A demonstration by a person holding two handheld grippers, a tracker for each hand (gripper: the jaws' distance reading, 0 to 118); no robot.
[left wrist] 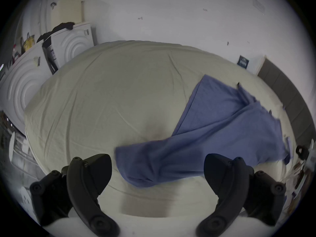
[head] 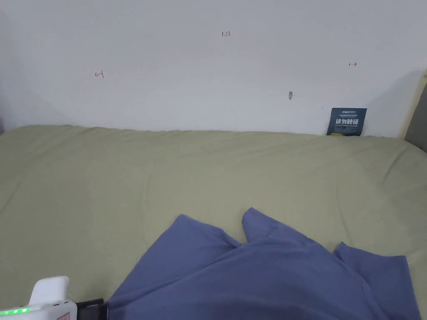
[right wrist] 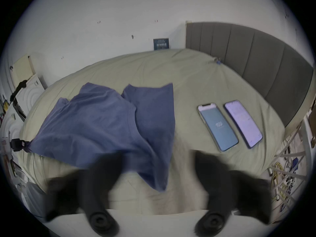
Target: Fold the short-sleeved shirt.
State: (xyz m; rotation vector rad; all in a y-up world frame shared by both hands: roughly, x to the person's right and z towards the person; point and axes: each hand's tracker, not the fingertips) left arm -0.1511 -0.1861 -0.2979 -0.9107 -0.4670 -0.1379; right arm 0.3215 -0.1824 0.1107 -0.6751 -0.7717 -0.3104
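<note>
Because the shirt (head: 258,275) is not yet laid flat, it sits rumpled on the near part of the bed (head: 208,175), close to the near edge and within reach of both tools. The left tool (left wrist: 156,158) has its jaws spread wide; in the left gripper view a blurred corner of the shirt lies between them, and neither jaw presses on it. The right tool (right wrist: 159,157) is likewise spread, its jaws blurred, with the opposite corner of the shirt hanging between them unpinched. With one tool at each end of the cloth, the likely purpose is to take both ends and pull the cloth flat before any fold is made.

The long axis of the shirt runs from the left tool to the right tool, roughly along the near edge of the bed. The far side rises in two soft peaks pointing toward the wall (head: 208,83), and a separate flap lies at the right end. A curved seam in the right gripper view suggests that this flap is a sleeve. Which end carries the collar cannot be determined.

Two phones (right wrist: 218,126) lie on the bed to the right, well apart from the shirt, near the headboard (right wrist: 256,52).
</note>
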